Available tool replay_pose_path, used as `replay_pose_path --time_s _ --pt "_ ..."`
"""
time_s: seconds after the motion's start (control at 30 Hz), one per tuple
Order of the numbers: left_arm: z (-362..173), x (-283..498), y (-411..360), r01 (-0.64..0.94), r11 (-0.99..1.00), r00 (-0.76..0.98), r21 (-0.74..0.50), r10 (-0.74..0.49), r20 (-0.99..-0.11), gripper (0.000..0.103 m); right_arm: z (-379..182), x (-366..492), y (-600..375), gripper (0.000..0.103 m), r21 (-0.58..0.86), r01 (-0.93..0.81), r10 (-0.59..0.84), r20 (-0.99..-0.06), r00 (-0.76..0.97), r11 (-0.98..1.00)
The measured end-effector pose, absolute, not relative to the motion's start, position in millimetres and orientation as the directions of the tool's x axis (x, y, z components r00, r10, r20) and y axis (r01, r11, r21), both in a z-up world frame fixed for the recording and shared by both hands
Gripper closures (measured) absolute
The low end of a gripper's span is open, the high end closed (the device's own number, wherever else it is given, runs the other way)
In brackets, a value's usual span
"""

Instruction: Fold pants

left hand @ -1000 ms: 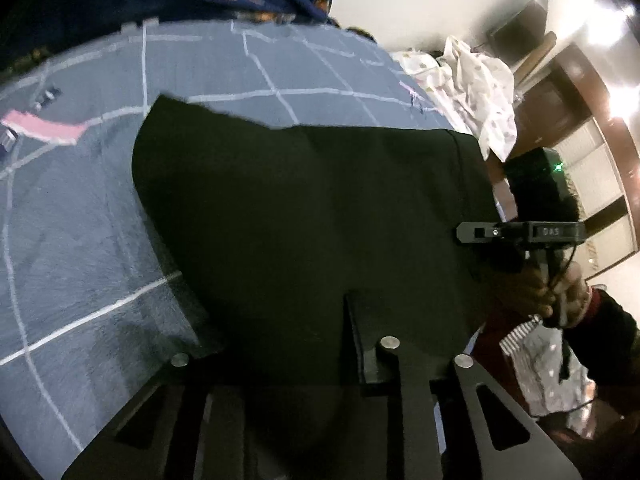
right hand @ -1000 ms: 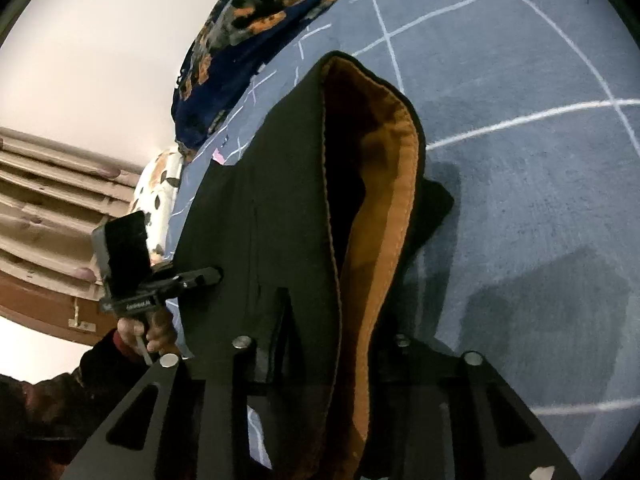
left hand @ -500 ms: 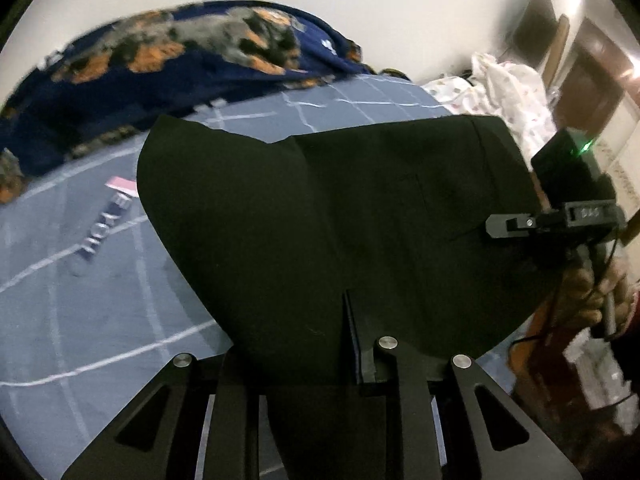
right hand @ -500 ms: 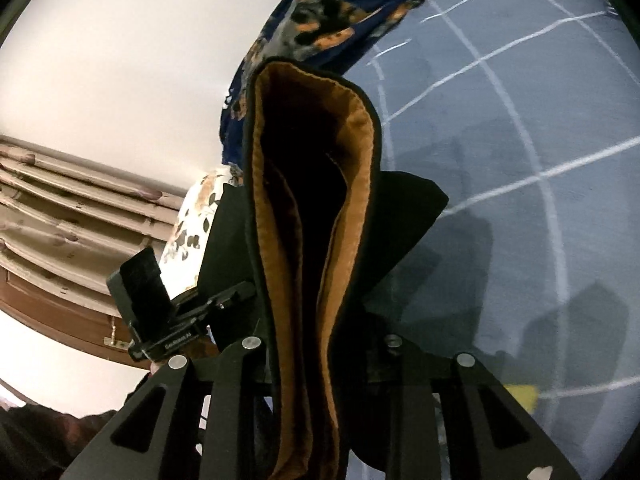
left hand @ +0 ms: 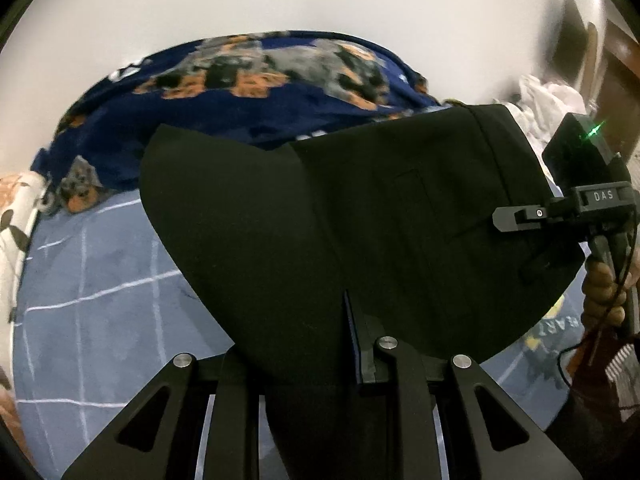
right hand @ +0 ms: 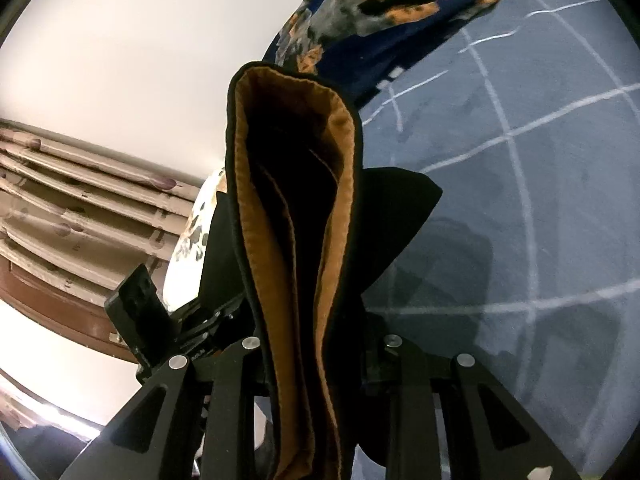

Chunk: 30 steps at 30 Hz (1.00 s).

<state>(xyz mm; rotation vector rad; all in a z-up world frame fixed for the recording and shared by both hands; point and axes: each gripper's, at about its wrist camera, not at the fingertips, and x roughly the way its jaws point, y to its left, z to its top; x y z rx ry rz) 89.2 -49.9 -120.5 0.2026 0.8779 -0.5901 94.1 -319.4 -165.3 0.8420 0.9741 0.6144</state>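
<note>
A cream patterned pillow [left hand: 16, 216] is sitting at nine o'clock in the left wrist view, and a navy floral blanket [left hand: 256, 92] is bunching along the wall at eleven, beyond the blue checked bed [left hand: 100, 280]. The black pants [left hand: 360, 216] are hanging lifted above the bed, blocking most of it. The left hand-held gripper [left hand: 320, 360] is clamping their near edge; the right hand-held gripper [left hand: 520, 216], at three o'clock, is pinching the waistband side. In the right wrist view the waistband is gaping, showing tan lining [right hand: 340, 200], clamped in the right hand-held gripper [right hand: 316, 364].
</note>
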Motion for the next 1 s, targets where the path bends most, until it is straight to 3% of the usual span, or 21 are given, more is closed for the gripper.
replay_pose_path --time_s 0.57,1.0 --pt "-122.7 200.3 12.1 0.433 0.901 0.591 -0.038 -0.315 -0.743 0.082 -180.2 221.2 -260.6 0.079 0.868 -0.108 0.814 -0.404 0.418 0.486" --pt "-155.1 251.0 30.0 0.369 0.928 0.585 -0.048 -0.271 -0.764 0.082 -207.5 280.6 -249.5 0.079 0.863 -0.091 0.812 -0.424 0.401 0.496"
